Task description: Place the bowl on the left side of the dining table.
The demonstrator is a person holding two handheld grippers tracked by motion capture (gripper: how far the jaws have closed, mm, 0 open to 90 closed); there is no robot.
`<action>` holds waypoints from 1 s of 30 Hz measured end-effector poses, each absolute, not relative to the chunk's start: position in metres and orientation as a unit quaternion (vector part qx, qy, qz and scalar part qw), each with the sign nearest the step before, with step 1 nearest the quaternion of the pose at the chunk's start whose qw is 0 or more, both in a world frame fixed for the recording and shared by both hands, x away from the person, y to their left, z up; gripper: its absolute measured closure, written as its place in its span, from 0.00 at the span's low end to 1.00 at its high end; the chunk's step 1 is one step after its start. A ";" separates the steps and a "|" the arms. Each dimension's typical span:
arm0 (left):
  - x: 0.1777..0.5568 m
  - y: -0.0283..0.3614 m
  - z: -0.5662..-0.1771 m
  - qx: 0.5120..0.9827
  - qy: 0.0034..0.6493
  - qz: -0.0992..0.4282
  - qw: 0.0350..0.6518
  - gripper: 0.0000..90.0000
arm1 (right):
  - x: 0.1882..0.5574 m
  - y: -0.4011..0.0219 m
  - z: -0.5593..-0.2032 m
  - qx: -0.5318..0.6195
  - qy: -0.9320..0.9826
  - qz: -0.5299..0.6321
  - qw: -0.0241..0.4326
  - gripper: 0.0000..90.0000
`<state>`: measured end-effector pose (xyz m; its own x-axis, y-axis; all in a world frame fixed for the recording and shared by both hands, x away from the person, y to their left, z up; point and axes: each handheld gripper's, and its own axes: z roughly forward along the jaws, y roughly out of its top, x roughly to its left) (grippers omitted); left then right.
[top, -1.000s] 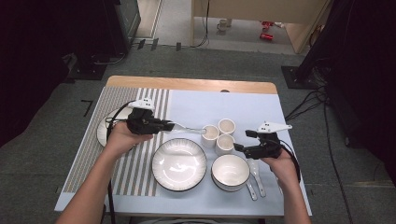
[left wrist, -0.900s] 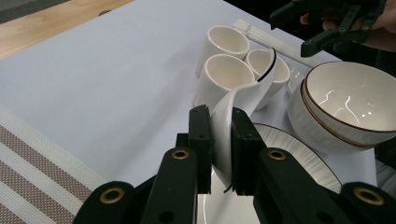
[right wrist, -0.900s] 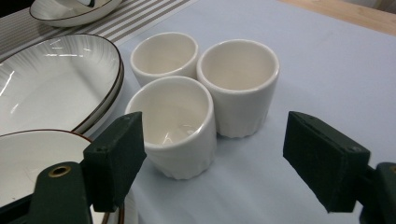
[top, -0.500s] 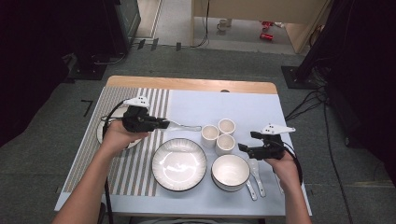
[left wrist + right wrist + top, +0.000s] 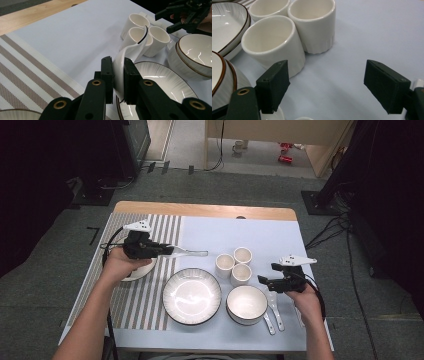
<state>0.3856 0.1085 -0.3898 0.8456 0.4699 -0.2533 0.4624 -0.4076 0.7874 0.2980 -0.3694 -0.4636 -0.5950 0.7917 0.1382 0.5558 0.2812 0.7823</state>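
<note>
My left gripper (image 5: 171, 251) is shut on the handle of a white ceramic spoon (image 5: 195, 253), which sticks out to the right above the light blue mat. In the left gripper view the black jaws (image 5: 117, 77) pinch the spoon (image 5: 126, 56) on edge, and its bowl end hangs in front of the cups. My right gripper (image 5: 264, 282) stands open just right of three white cups (image 5: 241, 274). In the right gripper view its jaws (image 5: 329, 85) are spread wide with only mat between them, and the nearest cup (image 5: 274, 42) stands just beyond the left jaw.
A ribbed white plate (image 5: 192, 296) and a brown-rimmed bowl (image 5: 246, 305) sit at the front. Two more spoons (image 5: 272, 312) lie right of the bowl. A small plate (image 5: 136, 271) rests on the striped mat (image 5: 145, 305) under my left hand.
My left gripper has carried the spoon leftward, away from the cups. My right gripper has sunk a little beside the bowl, its jaws still apart.
</note>
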 end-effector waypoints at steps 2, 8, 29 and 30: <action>0.386 0.111 -0.390 0.839 0.279 0.004 0.468 0.92 | 0.298 -0.371 -0.464 0.431 0.786 0.420 0.141 0.22; 0.388 0.116 -0.391 0.837 0.282 0.004 0.468 0.92 | 0.298 -0.376 -0.467 0.438 0.782 0.419 0.146 0.22; 0.397 0.143 -0.392 0.827 0.309 0.017 0.470 0.92 | 0.297 -0.391 -0.476 0.460 0.775 0.404 0.158 0.22; 0.397 0.144 -0.392 0.826 0.310 0.018 0.470 0.92 | 0.297 -0.391 -0.476 0.460 0.774 0.403 0.160 0.22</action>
<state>0.3970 0.1440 -0.3919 0.8071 0.5295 -0.2612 0.4949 -0.3655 0.7883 0.2966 -0.3913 -0.4758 -0.5250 0.8420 0.1240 0.5842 0.2506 0.7719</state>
